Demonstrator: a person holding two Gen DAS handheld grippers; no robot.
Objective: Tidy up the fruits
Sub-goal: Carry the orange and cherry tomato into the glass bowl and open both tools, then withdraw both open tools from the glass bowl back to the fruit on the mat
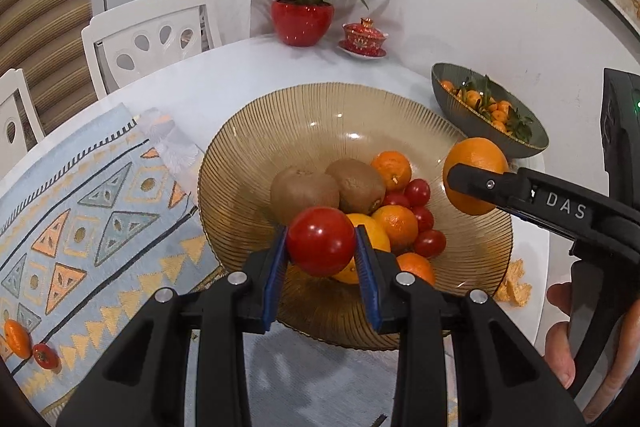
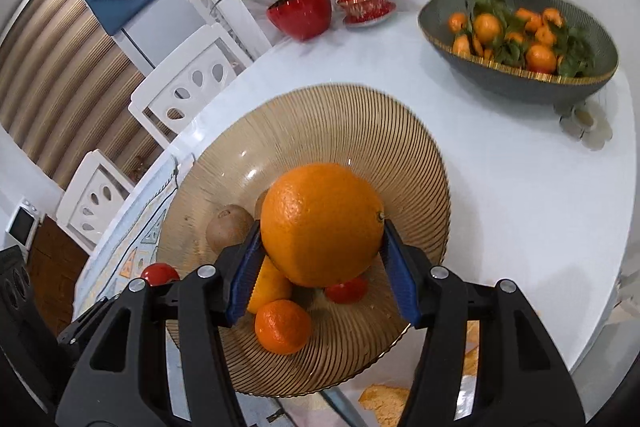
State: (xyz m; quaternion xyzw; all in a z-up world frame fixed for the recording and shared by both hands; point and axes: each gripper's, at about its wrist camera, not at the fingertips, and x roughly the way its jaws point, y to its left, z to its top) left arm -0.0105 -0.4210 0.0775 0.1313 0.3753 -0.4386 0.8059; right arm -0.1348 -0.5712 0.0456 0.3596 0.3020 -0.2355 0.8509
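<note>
My left gripper [image 1: 321,241] is shut on a red tomato [image 1: 320,241] and holds it above the near side of the amber glass bowl [image 1: 280,115]. My right gripper [image 2: 322,243] is shut on a large orange [image 2: 322,225], held over the same bowl [image 2: 360,115]; it also shows in the left wrist view [image 1: 475,175] at the bowl's right rim. The bowl holds two kiwis [image 1: 328,187], several mandarins [image 1: 392,169] and several small tomatoes [image 1: 418,191]. A mandarin [image 1: 17,339] and a tomato [image 1: 45,355] lie on the patterned mat [image 1: 80,211] at the left.
A dark green bowl [image 2: 520,83] of leafy mandarins stands at the back right. A red potted plant [image 1: 303,21] and a red lidded cup [image 1: 364,39] stand at the far edge. Orange peel [image 1: 514,285] lies right of the amber bowl. White chairs [image 1: 148,35] stand behind the table.
</note>
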